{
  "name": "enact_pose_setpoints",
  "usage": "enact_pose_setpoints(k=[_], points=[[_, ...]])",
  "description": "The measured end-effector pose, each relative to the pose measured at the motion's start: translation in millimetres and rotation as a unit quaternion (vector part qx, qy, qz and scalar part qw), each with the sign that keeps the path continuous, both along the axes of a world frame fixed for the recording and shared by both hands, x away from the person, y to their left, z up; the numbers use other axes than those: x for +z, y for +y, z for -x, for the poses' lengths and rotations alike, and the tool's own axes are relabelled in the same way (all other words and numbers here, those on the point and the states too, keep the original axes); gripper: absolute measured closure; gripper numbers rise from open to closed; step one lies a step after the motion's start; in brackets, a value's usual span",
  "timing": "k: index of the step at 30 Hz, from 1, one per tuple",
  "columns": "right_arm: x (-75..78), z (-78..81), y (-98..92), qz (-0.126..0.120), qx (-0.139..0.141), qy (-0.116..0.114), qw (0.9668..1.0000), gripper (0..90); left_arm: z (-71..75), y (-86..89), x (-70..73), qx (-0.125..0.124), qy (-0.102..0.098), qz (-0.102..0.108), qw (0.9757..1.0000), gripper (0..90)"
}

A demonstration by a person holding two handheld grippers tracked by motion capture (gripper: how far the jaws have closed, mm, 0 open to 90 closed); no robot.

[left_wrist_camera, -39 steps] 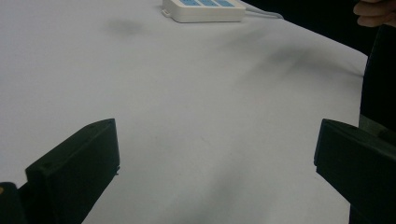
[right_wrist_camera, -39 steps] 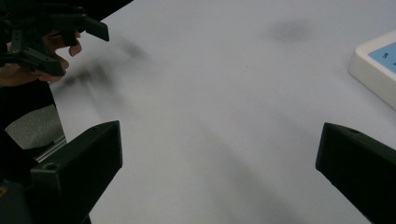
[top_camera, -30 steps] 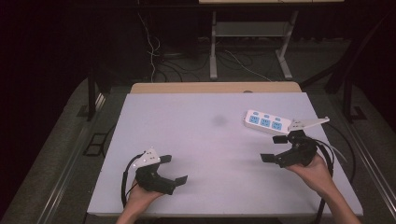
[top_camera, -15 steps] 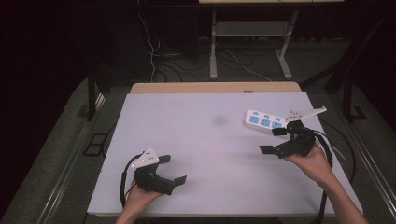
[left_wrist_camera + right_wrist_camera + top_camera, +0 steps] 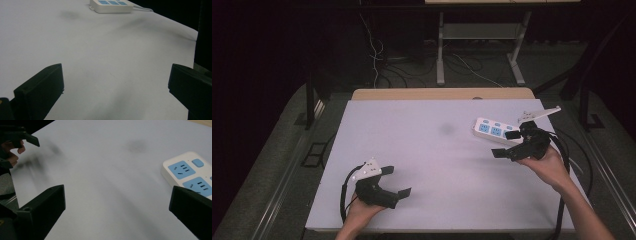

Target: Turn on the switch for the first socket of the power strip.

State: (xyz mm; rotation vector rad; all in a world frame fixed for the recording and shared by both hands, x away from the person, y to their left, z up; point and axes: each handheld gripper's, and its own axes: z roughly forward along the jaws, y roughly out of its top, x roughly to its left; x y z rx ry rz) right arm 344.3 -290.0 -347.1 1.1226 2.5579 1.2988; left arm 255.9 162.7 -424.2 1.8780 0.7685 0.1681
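Note:
A white power strip (image 5: 490, 129) with blue sockets lies at the far right of the white tabletop (image 5: 437, 150). My right gripper (image 5: 505, 144) is held just in front of the strip's right end, open, jaws pointing left with nothing between them. In the right gripper view the power strip (image 5: 186, 173) sits by the right jaw, and the gripper (image 5: 115, 215) is wide open over bare table. Near the front left edge, my left gripper (image 5: 396, 181) is held open and empty. In the left gripper view its jaws (image 5: 115, 92) are spread, and the power strip (image 5: 112, 4) lies far off.
A faint dark smudge (image 5: 446, 129) marks the sheet left of the strip. A wooden edge (image 5: 442, 93) runs along the table's back. Beyond it stand a metal frame's legs (image 5: 440, 55) and floor cables (image 5: 377, 55). The other hand's gripper (image 5: 17, 135) appears at upper left.
My right gripper has moved away from the person and slightly right, up beside the power strip's right end. The left gripper has stayed in place.

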Motion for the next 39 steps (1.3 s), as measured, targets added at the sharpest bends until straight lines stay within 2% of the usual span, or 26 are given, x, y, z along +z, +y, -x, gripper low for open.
enact_pose_setpoints(k=[23, 39], points=[[9.2, -30.1, -11.9, 0.019, -0.008, -0.001, 0.9998, 0.1, -0.4, -0.4, -0.7, -0.003, 0.002, -0.003, 1.0000, 0.0], [3.1, -53.6, -17.2, 0.026, -0.022, 0.008, 0.9994, 0.2, -0.8, -0.1, -1.0, -0.003, 0.002, -0.001, 1.0000, 0.0]])
